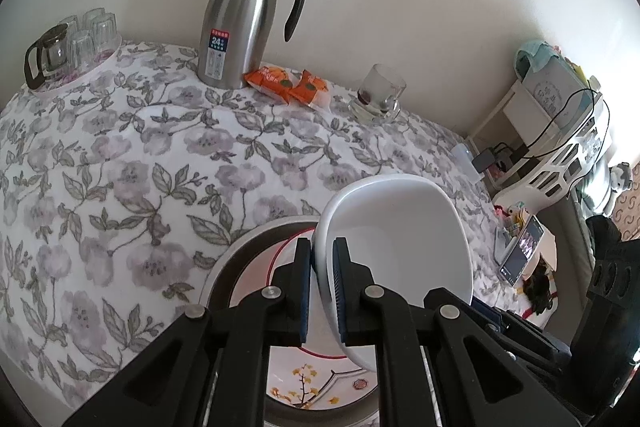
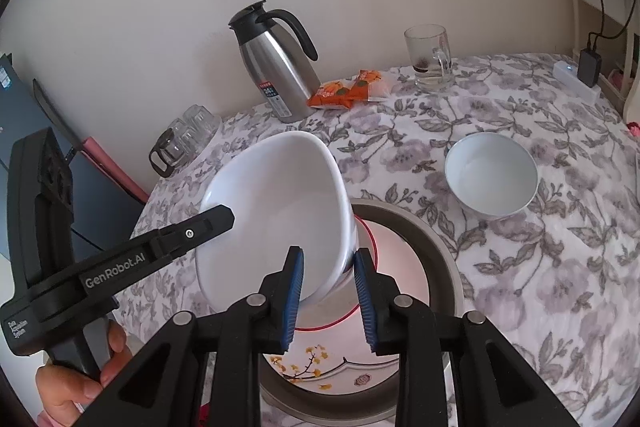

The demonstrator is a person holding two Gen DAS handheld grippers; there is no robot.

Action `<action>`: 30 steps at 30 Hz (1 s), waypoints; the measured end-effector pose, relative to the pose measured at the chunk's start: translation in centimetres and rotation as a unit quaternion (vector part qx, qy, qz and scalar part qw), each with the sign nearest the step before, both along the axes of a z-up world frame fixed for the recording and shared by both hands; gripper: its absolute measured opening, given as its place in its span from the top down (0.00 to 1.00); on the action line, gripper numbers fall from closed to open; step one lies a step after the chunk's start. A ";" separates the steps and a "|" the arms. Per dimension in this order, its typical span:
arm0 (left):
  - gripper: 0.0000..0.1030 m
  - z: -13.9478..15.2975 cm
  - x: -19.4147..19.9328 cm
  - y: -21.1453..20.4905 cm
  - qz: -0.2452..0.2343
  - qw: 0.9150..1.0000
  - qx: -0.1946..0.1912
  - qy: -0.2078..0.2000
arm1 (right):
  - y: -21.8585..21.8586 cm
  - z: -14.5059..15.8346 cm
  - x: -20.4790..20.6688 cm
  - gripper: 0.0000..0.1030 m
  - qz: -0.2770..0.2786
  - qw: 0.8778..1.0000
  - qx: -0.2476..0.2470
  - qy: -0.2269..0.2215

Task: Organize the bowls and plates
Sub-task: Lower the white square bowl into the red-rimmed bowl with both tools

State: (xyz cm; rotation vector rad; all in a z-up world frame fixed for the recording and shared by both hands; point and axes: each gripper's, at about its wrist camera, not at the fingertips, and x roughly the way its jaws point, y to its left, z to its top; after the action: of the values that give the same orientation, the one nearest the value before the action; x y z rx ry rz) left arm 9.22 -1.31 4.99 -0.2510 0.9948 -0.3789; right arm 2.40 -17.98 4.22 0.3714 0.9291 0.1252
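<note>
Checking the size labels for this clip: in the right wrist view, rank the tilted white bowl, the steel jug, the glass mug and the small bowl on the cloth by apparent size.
1. tilted white bowl, nearest the camera
2. steel jug
3. small bowl
4. glass mug
Jug and small bowl look close, so that order is unsure.

White bowl (image 1: 400, 239); grey-lilac floral tablecloth (image 1: 120, 167).

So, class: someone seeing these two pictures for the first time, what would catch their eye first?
The big white bowl, tilted up over the stacked plates in the foreground, with the left gripper clamped on its rim and the right gripper straddling the opposite rim. Then the steel jug by the wall.
</note>
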 end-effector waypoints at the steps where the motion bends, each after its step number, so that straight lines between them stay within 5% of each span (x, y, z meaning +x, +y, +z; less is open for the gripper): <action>1: 0.90 -0.1 0.0 0.0 0.000 1.000 0.000 0.001 | 0.0 -0.1 0.1 0.72 0.000 1.000 0.001 0.002; 30: 0.89 -3.1 1.2 0.1 0.006 0.997 0.015 0.075 | -0.1 -3.3 1.1 0.72 0.006 0.998 0.017 0.067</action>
State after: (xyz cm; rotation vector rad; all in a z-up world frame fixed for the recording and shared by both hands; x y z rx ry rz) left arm 10.41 -1.17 1.84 -0.2611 1.1442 -0.3371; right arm 3.52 -18.10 0.92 0.4091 1.0625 0.1280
